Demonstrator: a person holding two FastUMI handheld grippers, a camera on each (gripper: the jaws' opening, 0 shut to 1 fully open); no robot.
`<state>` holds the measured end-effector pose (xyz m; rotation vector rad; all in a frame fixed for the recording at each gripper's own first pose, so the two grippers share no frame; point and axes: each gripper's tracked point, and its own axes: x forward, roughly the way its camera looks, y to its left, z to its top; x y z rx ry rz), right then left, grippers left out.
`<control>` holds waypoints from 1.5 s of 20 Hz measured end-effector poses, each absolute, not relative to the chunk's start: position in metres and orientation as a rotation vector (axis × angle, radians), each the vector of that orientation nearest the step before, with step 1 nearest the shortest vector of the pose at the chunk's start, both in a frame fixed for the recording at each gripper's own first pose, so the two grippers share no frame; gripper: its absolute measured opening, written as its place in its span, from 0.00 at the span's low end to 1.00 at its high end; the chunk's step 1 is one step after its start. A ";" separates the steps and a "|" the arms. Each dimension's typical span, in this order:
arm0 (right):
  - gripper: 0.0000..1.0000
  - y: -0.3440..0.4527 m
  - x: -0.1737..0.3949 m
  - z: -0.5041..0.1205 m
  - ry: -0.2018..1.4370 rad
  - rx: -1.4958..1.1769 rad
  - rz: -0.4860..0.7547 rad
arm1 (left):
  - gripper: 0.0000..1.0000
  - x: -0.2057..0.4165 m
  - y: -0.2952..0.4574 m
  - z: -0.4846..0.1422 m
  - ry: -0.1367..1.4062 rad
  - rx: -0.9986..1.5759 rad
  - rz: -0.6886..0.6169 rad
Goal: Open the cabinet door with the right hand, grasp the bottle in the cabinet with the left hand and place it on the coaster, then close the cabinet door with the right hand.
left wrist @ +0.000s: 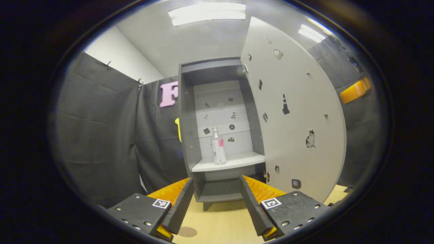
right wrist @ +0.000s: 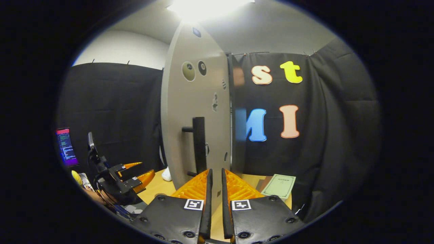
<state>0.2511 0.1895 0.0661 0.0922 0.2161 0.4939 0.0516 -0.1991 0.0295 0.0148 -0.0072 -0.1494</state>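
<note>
Cabinet (left wrist: 190,135): it stands tall on the table, straight in front of the left gripper. Its inside is open to see.
Cabinet door (left wrist: 291,112): it is swung wide open, out to the right side in the left gripper view. In the right gripper view its outer face with the dark handle (right wrist: 199,145) is just ahead.
Table (left wrist: 220,220): light wood, under both grippers.
Left gripper (left wrist: 214,203): its two fingers are spread wide apart and hold nothing. It points right at the open cabinet.
Right gripper (right wrist: 215,196): its fingers are almost together, with a thin gap between them and nothing in it. It sits near the door's edge.
Bottle (left wrist: 218,146): it stands straight up on the white shelf (left wrist: 237,161), so its long way runs up and down. It lies dead ahead of the left gripper and a bit higher, well apart from it.
Nearer hand: the left one, it seems, since the bottle lines up between its fingers.
Next move: probably the left gripper goes forward and up, so the fingers pass either side of the bottle.
</note>
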 end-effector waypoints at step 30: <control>0.92 0.102 0.299 -0.002 0.303 0.041 -0.215 | 0.80 0.400 -0.229 -0.001 0.069 -0.083 -0.354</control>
